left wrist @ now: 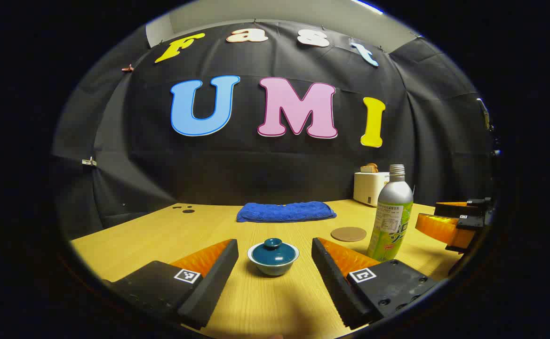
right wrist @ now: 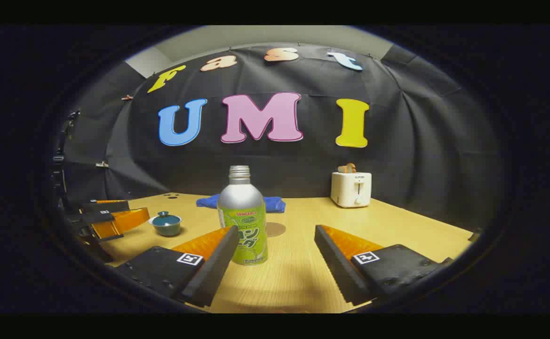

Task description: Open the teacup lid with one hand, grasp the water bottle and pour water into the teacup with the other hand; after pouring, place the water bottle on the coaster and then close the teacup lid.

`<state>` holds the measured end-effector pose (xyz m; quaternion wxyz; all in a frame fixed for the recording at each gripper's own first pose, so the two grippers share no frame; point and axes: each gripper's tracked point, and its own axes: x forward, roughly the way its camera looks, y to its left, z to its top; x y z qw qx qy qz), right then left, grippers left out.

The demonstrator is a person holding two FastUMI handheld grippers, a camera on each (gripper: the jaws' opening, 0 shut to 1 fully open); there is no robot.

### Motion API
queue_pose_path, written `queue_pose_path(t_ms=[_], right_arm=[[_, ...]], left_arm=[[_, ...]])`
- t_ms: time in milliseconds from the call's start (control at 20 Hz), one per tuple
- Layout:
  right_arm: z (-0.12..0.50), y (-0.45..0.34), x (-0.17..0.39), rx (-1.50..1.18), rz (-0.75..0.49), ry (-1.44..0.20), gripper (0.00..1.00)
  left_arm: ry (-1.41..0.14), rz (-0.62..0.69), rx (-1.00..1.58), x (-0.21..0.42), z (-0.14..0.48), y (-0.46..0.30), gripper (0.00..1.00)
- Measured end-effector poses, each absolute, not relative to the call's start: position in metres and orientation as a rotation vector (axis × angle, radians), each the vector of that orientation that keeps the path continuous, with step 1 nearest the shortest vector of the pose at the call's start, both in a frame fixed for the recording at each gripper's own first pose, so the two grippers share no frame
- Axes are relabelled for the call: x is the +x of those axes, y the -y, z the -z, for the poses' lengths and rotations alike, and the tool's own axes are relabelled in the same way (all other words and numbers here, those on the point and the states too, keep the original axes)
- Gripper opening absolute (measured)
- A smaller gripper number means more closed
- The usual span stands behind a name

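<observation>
Framing the bottom of the left gripper view, the left gripper stands spread wide, its finger bases cut off by the lower edge; one teacup sits on the counter between the fingers, touching neither, with one lid on it. In the right gripper view the right gripper is likewise wide and holds nothing; one water bottle, uncapped and upright, stands at centre just beside its left finger, whether touching cannot be told. One round coaster lies behind, partly hidden by the bottle. Farther back: one blue towel, also half hidden in the right gripper view, and one white toaster at right holding something indistinct.
</observation>
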<state>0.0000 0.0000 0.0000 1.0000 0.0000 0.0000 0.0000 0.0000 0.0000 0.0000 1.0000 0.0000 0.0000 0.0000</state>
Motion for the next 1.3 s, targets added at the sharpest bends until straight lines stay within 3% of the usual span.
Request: queue_pose_path(t_ms=[1300], right_arm=[[0.0035, -0.0092, 0.0022, 0.000, -0.045, 0.000, 0.99]], left_arm=[[0.001, -0.025, 0.000, 0.0033, 0.0005, -0.0043, 0.99]])
